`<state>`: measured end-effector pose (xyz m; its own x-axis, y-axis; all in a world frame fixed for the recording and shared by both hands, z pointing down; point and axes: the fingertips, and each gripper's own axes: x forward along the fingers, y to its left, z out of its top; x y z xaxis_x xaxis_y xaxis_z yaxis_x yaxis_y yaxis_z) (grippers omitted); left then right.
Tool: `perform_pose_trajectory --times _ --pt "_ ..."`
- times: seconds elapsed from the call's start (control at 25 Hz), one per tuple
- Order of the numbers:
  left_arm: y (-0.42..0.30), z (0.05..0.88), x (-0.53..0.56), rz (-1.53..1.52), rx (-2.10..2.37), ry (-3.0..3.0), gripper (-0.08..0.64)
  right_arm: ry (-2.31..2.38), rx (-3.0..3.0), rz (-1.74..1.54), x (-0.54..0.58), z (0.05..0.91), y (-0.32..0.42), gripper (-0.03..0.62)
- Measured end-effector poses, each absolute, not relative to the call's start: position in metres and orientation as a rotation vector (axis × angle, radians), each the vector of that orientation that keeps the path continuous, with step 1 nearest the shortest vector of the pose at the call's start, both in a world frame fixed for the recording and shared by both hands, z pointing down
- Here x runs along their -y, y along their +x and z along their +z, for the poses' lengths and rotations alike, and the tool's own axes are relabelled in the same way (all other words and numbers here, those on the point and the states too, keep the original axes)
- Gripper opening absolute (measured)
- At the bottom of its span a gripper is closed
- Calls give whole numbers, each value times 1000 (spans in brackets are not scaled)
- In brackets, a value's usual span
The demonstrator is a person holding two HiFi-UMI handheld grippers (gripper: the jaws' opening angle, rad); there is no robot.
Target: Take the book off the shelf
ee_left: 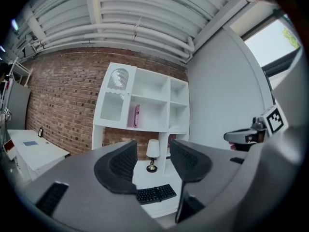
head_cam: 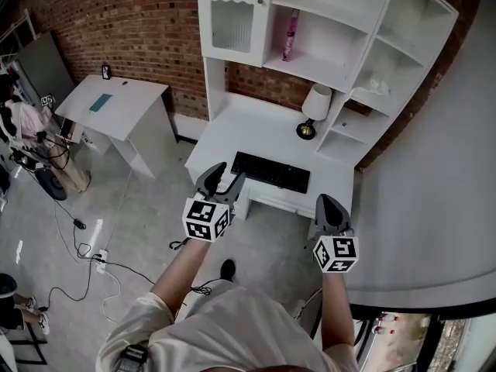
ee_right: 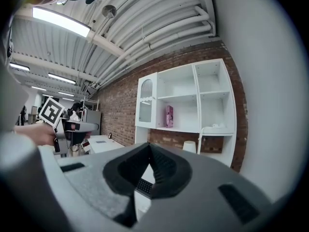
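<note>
A pink book (head_cam: 291, 35) stands upright on a middle shelf of the white hutch (head_cam: 341, 22) above the desk. It also shows in the left gripper view as the book (ee_left: 136, 116) and in the right gripper view as the book (ee_right: 169, 116). Both grippers hover in front of the desk, well short of the shelf. My left gripper (head_cam: 222, 181) is open and empty, with the lamp (ee_left: 152, 151) seen through its gap. My right gripper (head_cam: 330, 205) is shut with nothing in it, its jaws meeting at the tips (ee_right: 149, 151).
A black keyboard (head_cam: 270, 171) lies on the white desk (head_cam: 225, 134), and a small white-shaded lamp (head_cam: 314, 108) stands behind it. A white side table (head_cam: 116, 107) stands at the left by the brick wall. Cables (head_cam: 85, 254) trail over the floor. A grey wall (head_cam: 442, 192) closes the right side.
</note>
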<state>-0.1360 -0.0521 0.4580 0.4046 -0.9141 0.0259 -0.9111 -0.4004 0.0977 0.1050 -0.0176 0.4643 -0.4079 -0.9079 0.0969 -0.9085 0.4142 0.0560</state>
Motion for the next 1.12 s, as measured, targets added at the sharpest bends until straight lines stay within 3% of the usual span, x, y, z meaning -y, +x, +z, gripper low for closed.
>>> perform_pose_trajectory --times 0.64,1.12 --pt "-171 471 201 24 1522 2617 206 1767 2444 19 147 464 65 3" --pt "-155 483 273 49 1475 2606 206 1787 2409 47 216 469 78 3"
